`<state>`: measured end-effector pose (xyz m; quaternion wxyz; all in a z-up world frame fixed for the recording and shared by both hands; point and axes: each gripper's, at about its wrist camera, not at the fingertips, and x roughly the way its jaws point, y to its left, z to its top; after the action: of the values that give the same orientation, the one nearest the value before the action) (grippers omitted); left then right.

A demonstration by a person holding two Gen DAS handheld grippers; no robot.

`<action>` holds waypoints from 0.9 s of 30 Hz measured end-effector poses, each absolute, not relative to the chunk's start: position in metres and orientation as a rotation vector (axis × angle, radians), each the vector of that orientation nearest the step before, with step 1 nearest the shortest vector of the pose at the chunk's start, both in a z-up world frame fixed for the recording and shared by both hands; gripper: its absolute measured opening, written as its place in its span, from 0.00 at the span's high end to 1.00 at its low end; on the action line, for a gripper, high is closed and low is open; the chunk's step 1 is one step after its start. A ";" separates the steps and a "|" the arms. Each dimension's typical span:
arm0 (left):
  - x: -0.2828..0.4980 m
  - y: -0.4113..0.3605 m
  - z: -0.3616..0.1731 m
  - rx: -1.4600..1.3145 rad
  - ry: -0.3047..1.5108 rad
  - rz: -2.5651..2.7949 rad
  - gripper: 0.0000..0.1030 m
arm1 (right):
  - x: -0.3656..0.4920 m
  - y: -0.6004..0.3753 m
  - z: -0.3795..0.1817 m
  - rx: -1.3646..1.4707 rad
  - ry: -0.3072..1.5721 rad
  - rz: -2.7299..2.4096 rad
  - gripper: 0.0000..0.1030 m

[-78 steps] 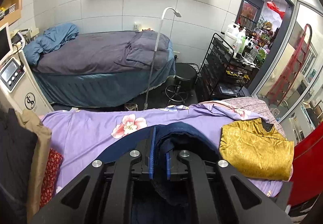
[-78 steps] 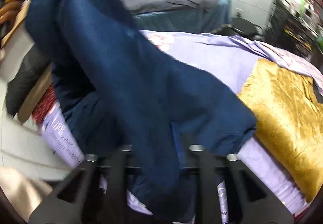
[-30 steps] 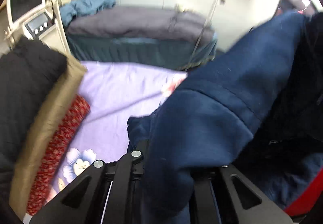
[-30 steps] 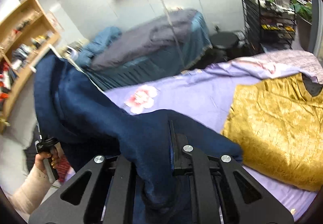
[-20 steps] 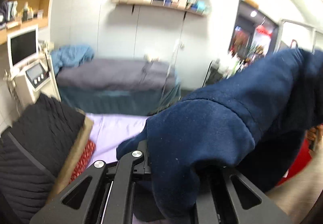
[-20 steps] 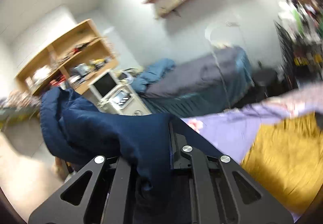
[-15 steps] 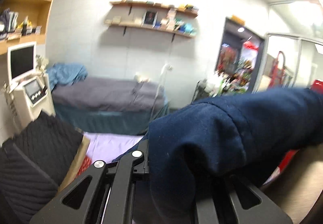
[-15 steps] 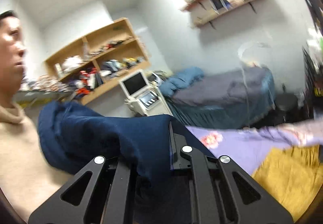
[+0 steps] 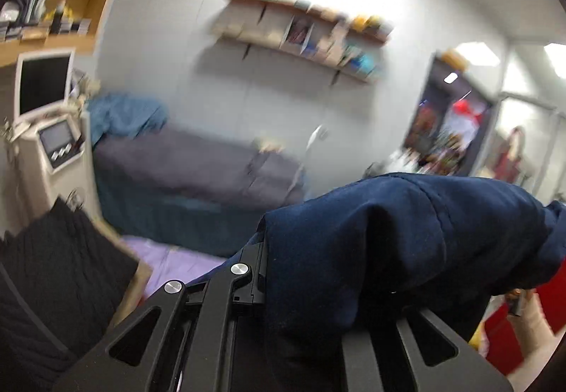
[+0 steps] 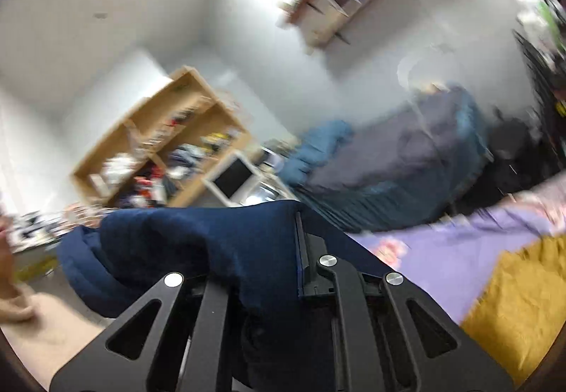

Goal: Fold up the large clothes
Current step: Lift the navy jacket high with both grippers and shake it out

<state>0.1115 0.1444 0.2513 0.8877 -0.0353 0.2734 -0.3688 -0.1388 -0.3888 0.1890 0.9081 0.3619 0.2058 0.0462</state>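
Observation:
A navy blue sweatshirt [image 9: 406, 236] is held up in the air between both grippers. My left gripper [image 9: 269, 271] is shut on one edge of it, and the cloth drapes over the right finger and stretches away to the right. My right gripper [image 10: 283, 250] is shut on another edge of the navy blue sweatshirt [image 10: 184, 250], which sags off to the left. The pads of both grippers are hidden under the fabric. Below lies the bed with a purple flowered sheet [image 10: 442, 250].
A folded gold garment [image 10: 513, 307] lies on the sheet at the right. A stack of folded dark and tan clothes [image 9: 60, 271] sits at the left. Behind are a grey-covered couch [image 9: 198, 165], a white machine with screens [image 9: 49, 130], wooden shelves [image 10: 159, 151] and a person's sleeve [image 10: 46, 332].
Both grippers have risen with the sweatshirt and tilted upward, so the bed sinks low in both views and the walls and ceiling fill them. The sweatshirt now hangs clear of the sheet.

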 end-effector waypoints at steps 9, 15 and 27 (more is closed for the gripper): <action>0.202 0.011 0.078 0.161 0.916 -0.555 0.74 | -0.018 -0.416 0.014 0.826 0.784 -0.327 0.90; 0.234 0.010 0.045 0.145 0.976 -0.433 0.13 | 0.010 -0.425 -0.031 0.878 0.834 -0.446 0.51; 0.255 0.030 0.014 0.191 1.089 -0.338 0.11 | 0.011 -0.424 -0.044 0.815 0.817 -0.584 0.16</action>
<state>0.2550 0.0296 0.0138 0.8376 0.0904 0.5145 -0.1597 0.0111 -0.4243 -0.0436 0.7982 0.3796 0.3805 -0.2719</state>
